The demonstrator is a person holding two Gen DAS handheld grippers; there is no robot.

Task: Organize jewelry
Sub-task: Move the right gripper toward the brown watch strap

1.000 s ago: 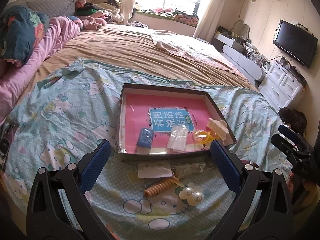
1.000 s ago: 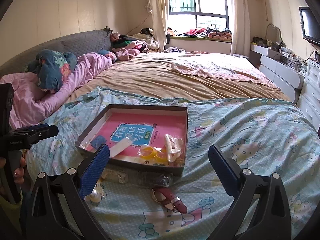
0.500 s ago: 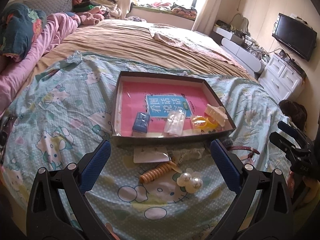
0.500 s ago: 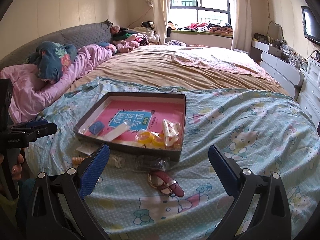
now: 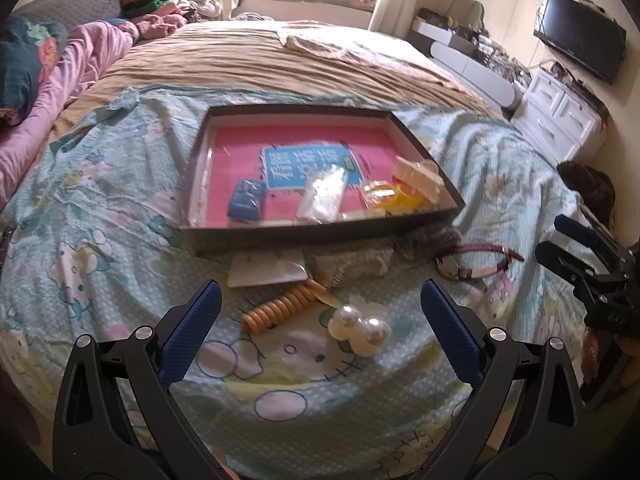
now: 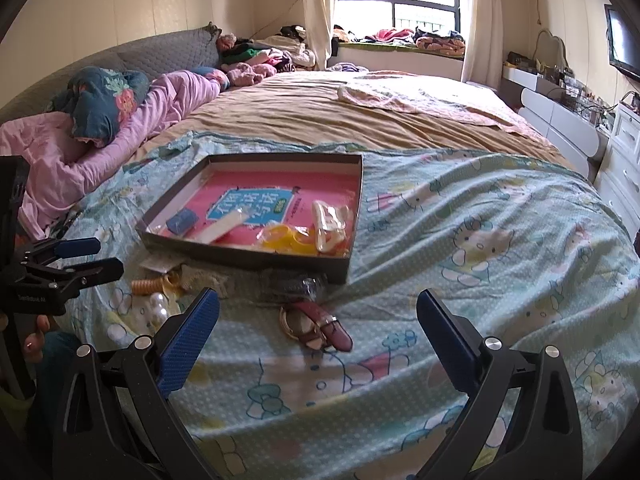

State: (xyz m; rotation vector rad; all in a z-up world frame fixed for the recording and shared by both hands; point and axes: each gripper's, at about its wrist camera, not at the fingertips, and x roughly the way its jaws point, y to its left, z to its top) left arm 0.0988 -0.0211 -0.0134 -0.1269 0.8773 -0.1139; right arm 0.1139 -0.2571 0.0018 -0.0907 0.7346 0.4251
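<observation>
A dark shallow box [image 5: 304, 236] [image 6: 240, 254] with a pink floor lies on the blue cartoon sheet; inside are a blue clip [image 5: 246, 198], a clear packet [image 5: 322, 194], yellow rings [image 5: 390, 196] and a cream claw clip [image 5: 418, 174]. In front of it lie a white card [image 5: 266, 272], an orange spiral tie [image 5: 280, 306], a pearl piece [image 5: 360, 328] and a maroon strap watch [image 6: 316, 326] [image 5: 480, 260]. My left gripper [image 5: 320, 340] hovers open just short of the spiral tie and pearls. My right gripper [image 6: 318, 344] stands open over the watch.
Pink and blue bedding [image 6: 100, 120] is piled along the bed's left side. White drawers [image 5: 560, 116] and a wall TV [image 5: 580, 36] stand to the right. A lace piece [image 5: 356, 260] and a clear bag [image 6: 296, 284] lie against the box front.
Both grippers have come lower and closer to the loose items in front of the box. Both stayed open, and nothing was picked up.
</observation>
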